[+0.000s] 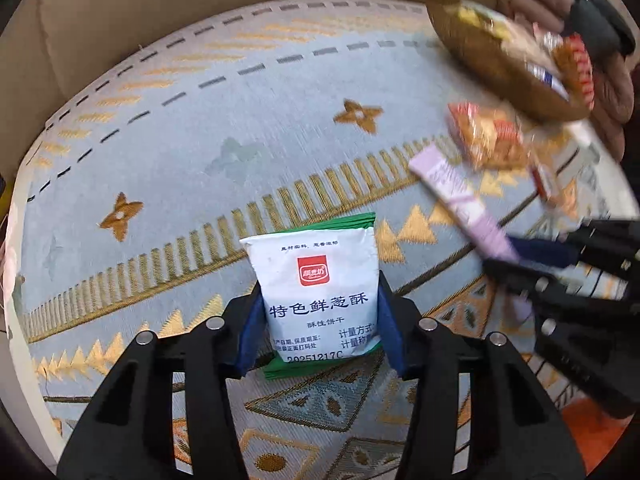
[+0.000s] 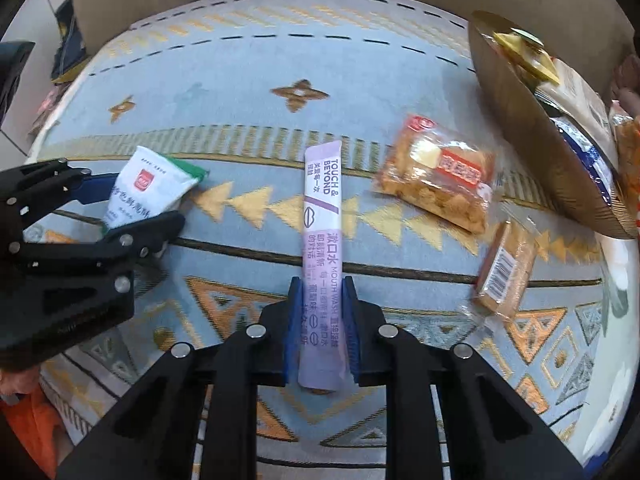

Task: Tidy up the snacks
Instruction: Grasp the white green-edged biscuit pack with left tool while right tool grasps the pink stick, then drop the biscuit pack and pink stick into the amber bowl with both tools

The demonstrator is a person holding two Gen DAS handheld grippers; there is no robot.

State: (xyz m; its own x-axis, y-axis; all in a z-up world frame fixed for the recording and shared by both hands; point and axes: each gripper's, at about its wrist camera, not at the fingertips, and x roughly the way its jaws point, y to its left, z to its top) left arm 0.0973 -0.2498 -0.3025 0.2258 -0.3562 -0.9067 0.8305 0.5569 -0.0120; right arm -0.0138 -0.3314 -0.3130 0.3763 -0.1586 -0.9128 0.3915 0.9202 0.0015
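Left wrist view: left gripper [image 1: 318, 312] pinching white biscuit pack [image 1: 318, 292] btwn pads. Right gripper [image 2: 322, 320] clamped on purple sachet [image 2: 322, 240]. Lift both straight, no twisting, twd gold tray [image 2: 520, 132] beyond fingertips.

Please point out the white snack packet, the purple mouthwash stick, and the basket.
White packet [image 1: 316, 292], left wrist view, front face.
Purple stick [image 2: 322, 216], right wrist view, middle.
Basket [image 2: 532, 140], right wrist view, outer wall.

Left gripper [image 1: 320, 304]: matte black plastic frame, slotted ribs, round silver screw heads, blue pads on the fingers [image 1: 250, 332]. Right gripper [image 2: 322, 300]: same black build, silver screws, blue-lined fingers [image 2: 292, 320].
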